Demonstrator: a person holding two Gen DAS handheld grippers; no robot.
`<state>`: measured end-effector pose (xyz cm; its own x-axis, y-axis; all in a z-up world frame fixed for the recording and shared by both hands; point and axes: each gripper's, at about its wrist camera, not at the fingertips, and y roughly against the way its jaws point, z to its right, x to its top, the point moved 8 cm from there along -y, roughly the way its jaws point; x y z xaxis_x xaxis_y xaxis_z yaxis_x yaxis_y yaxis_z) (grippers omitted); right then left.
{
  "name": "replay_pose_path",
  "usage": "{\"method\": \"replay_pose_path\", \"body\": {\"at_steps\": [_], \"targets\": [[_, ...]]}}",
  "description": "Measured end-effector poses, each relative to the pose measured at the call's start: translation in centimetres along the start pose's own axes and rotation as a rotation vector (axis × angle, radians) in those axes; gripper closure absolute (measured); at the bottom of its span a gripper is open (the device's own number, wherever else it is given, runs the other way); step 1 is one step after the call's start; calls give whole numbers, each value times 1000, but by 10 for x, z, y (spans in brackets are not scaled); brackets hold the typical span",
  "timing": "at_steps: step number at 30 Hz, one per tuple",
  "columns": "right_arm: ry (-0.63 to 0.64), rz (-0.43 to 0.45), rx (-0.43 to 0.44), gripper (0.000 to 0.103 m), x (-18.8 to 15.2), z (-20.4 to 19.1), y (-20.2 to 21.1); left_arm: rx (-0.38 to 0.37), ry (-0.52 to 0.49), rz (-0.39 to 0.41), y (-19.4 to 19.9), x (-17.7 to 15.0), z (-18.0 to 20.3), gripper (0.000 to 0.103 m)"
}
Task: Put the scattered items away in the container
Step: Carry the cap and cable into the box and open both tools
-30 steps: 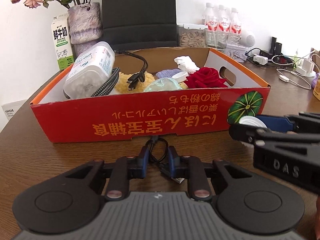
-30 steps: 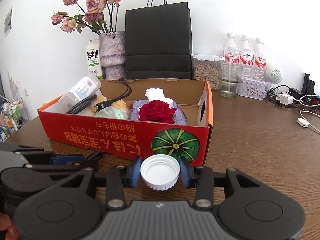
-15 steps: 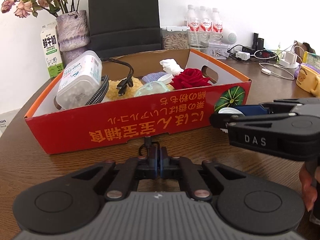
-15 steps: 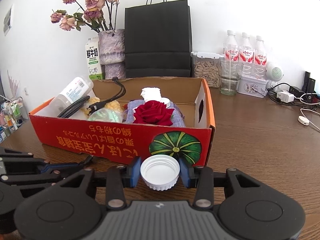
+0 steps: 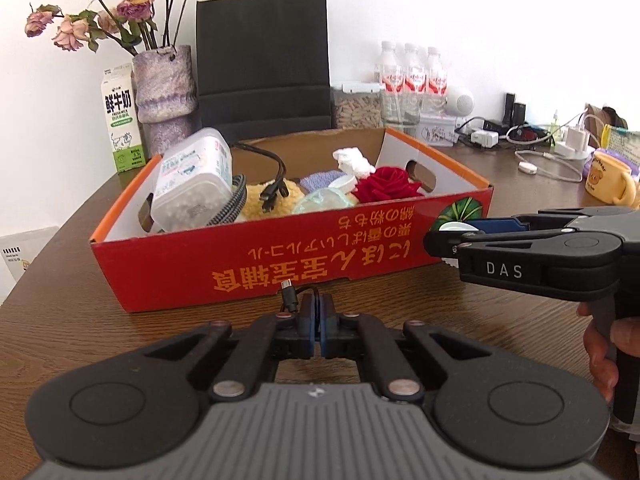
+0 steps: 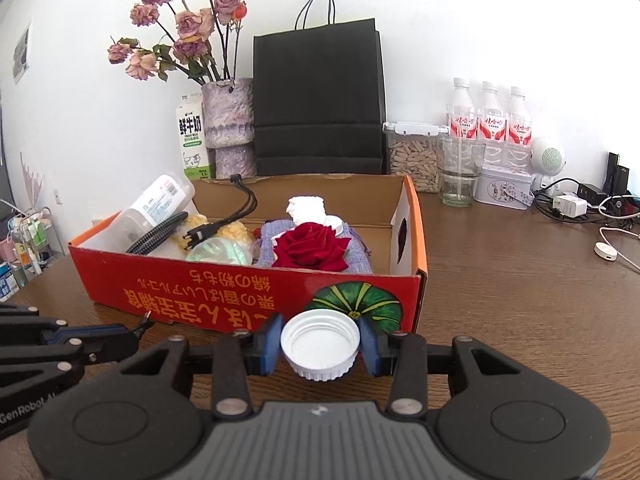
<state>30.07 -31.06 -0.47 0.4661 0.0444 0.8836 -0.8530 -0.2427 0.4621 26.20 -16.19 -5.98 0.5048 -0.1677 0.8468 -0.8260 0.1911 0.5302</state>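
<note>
Black cable (image 5: 289, 295), mostly hidden, is pinched in the left hand-held gripper (image 5: 317, 322), just before the red box (image 5: 280, 256). Right hand-held gripper (image 6: 320, 344) clamps a white cap (image 6: 320, 344) over the tabletop (image 6: 520, 300).

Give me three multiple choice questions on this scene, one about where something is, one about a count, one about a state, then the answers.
1. Where is the red rose? A in the red box B in the vase C on the table
2. How many water bottles stand at the wall? A two B three C five
3. What do the right tongs hold? A nothing B a cable C a white cap

Answers: 1 A, it lies among the box's contents. 2 B, three stand side by side. 3 C, the pads press the cap's sides.
</note>
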Motion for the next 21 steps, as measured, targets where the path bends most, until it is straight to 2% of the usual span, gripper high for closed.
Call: {"method": "replay_pose_path", "body": {"at_steps": [4,7,12,16,21], "targets": [[6,84,41,63,8,-7,19,0,0,79,20,14,0,101],[-5,139,60,63,17,-8,30,6,15,170,38,33,-2,101],[-32,178,71,63,43,-6,36,-6,55,280,51,65,-9,101],[-18,214,38,63,71,-9,27,-23,84,321,38,89,-12,101],[-13,230,-14,63,92,-8,-9,-22,119,339,-5,109,-23,100]]}}
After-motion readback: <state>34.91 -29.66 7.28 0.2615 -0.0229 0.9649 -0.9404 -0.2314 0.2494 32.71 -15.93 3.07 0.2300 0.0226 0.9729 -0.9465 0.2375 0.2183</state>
